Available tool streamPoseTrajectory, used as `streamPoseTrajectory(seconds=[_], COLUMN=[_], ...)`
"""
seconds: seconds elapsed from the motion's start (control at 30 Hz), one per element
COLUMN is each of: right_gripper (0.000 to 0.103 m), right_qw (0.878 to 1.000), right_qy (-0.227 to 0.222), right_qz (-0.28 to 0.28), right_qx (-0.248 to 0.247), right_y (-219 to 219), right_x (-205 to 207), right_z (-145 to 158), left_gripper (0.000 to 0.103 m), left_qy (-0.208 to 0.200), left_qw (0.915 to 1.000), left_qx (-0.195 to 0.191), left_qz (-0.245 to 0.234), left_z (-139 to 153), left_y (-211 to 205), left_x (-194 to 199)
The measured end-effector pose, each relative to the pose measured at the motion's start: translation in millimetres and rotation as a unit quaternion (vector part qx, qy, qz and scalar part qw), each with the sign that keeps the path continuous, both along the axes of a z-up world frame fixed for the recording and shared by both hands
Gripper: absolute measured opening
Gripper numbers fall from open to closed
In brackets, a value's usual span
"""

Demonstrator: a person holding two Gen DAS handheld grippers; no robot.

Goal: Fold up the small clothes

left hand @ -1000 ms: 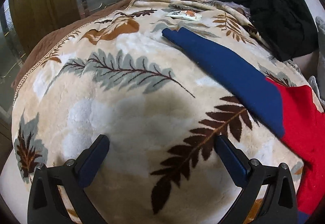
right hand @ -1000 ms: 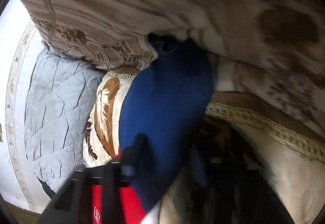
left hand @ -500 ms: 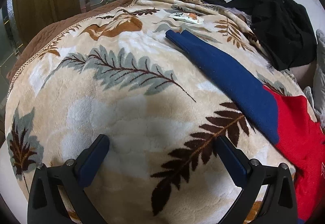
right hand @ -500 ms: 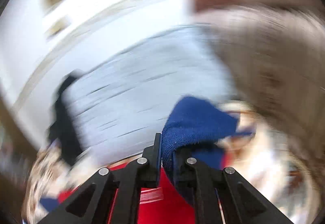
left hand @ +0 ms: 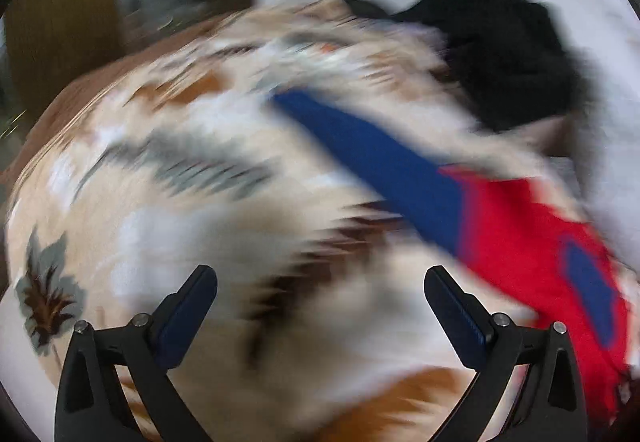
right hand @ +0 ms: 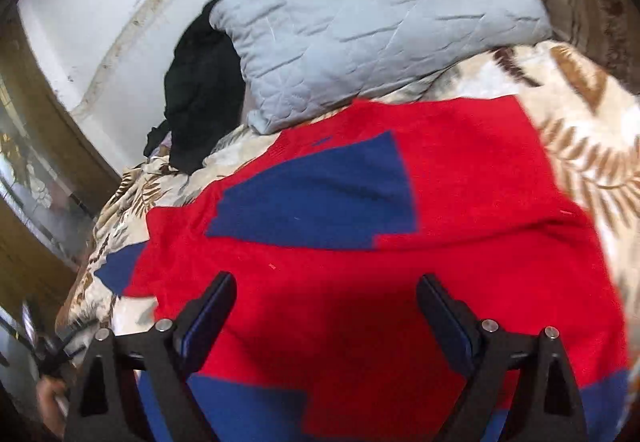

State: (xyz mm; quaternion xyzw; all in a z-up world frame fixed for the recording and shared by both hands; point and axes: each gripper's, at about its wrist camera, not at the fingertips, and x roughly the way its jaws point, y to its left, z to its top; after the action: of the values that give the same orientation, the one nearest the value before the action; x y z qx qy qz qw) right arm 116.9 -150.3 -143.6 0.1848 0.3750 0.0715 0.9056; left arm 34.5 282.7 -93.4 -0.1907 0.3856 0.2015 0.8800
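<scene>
we see the red sweater (right hand: 460, 181) spread flat on the leaf blanket (left hand: 180, 242), its blue sleeve (left hand: 372, 149) stretching diagonally up-left, while our left gripper (left hand: 320, 306) and right gripper (right hand: 326, 306) gape wide, empty.

Knit sweater (right hand: 460, 169), plush blanket (right hand: 592, 145), quilted matt pillow (right hand: 360, 21).

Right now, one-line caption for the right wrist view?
Open right gripper above the red and blue sweater on the leaf-print blanket, grey pillow behind.
</scene>
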Motion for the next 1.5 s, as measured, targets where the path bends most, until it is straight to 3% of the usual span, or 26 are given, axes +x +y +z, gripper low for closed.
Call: streamPoseTrajectory(seconds=[0.1,0.2,0.3,0.37,0.5,0.6,0.7,0.83,0.87,0.93,0.97,1.0,1.03,1.1,1.2,1.23,1.3,1.33,1.4,1.5], right_gripper=[0.094,0.094,0.094,0.094,0.094,0.094,0.094,0.094,0.094,0.094,0.094,0.094,0.094,0.094,0.094,0.094,0.094,0.094,0.094,0.094], right_qw=[0.999,0.997,0.996,0.996,0.994,0.994,0.994,0.994,0.994,0.994,0.994,0.994,0.994,0.995,0.995,0.995,0.995,0.995,0.995,0.995], right_qy=[0.018,0.010,0.001,-0.004,-0.012,-0.015,-0.017,-0.017,-0.016,-0.015,-0.015,-0.014,-0.014,-0.013,-0.012,-0.011,-0.011,-0.010,-0.008,0.006], right_qz=[0.001,-0.002,0.003,0.004,0.007,0.007,0.007,0.007,0.007,0.007,0.007,0.007,0.007,0.007,0.007,0.007,0.007,0.007,0.007,0.010], right_qx=[0.030,0.075,0.084,0.094,0.106,0.109,0.111,0.111,0.111,0.109,0.108,0.106,0.104,0.104,0.103,0.103,0.101,0.100,0.098,0.097], right_y=[-13,-28,-29,-30,-32,-31,-31,-31,-31,-30,-30,-29,-29,-29,-29,-29,-29,-29,-28,-28], right_x=[-10,-21,-24,-25,-28,-28,-27,-27,-28,-27,-27,-27,-27,-27,-27,-27,-26,-26,-26,-23], right_z=[-23,-26,-29,-32,-34,-35,-35,-35,-35,-35,-35,-35,-35,-35,-34,-34,-35,-35,-34,-30], left_gripper=[0.103,0.103,0.102,0.098,0.080,0.080,0.080,0.079,0.073,0.051,0.018,0.008,0.008,0.007,0.007,0.007,0.008,0.008,0.010,0.011], left_qy=[-0.047,-0.053,-0.025,0.002,0.063,0.071,0.081,0.086,0.093,0.103,0.115,0.128,0.133,0.109,0.025,0.016,0.029,0.055,0.098,0.078], left_qw=[0.9898,0.9652,0.9416,0.9363,0.9394,0.9418,0.9374,0.9415,0.9429,0.9476,0.9492,0.9478,0.9453,0.9533,0.9663,0.9689,0.9726,0.9744,0.9692,0.9710], left_qx=[-0.040,-0.102,-0.172,-0.197,-0.229,-0.241,-0.257,-0.248,-0.247,-0.235,-0.228,-0.229,-0.241,-0.220,-0.173,-0.162,-0.151,-0.149,-0.157,-0.142], left_qz=[-0.129,-0.235,-0.289,-0.291,-0.247,-0.223,-0.220,-0.211,-0.203,-0.190,-0.184,-0.181,-0.174,-0.176,-0.189,-0.187,-0.174,-0.159,-0.163,-0.176], left_z=[37,53,42,23,-18,-35,-45,-54,-57,-58,-60,-63,-66,-53,-11,-7,-21,-38,-71,-65], left_y=[-58,-117,-162,-180,-182,-178,-178,-182,-181,-180,-180,-179,-177,-177,-181,-182,-179,-176,-175,-173], left_x=[20,62,114,146,185,194,197,204,207,210,213,216,217,209,162,149,132,133,142,142])
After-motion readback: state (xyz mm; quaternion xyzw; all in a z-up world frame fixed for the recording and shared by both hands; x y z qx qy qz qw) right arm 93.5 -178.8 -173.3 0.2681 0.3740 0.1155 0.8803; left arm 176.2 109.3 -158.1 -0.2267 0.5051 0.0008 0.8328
